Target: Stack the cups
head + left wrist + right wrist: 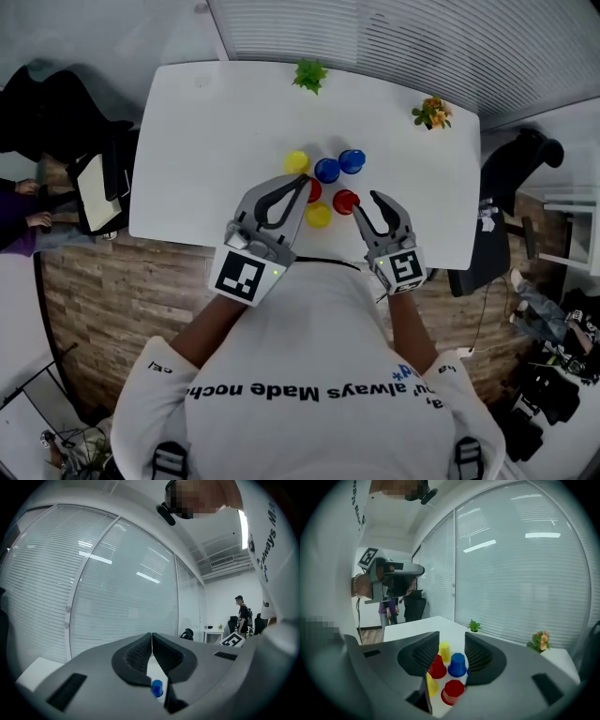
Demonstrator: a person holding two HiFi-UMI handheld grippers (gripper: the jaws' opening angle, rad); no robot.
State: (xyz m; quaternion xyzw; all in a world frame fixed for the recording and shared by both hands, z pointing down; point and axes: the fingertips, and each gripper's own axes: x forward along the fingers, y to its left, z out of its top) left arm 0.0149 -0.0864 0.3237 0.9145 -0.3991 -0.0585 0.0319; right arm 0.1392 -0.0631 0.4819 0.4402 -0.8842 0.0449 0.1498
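Observation:
Upside-down cups are clustered on the white table (206, 141): yellow (297, 161), two blue (327, 170) (352, 161), a red cup (346, 201) and a near yellow one (318, 216). Another red cup (314, 192) is half hidden under my left gripper (305, 180), which hovers shut above the cluster. In the left gripper view the shut left gripper (151, 637) holds nothing; a blue cup (157, 688) shows below it. My right gripper (367, 206) stands open just right of the red cup. Seen from the right gripper (452, 640), red (452, 691), blue (457, 665), red (437, 667) and yellow (444, 651) cups lie ahead, untouched.
A green plant (309, 75) and an orange flower pot (431, 113) stand at the table's far edge. Office chairs (520, 159) flank the table on both sides. Window blinds run behind the table. A person (243, 616) stands in the distance.

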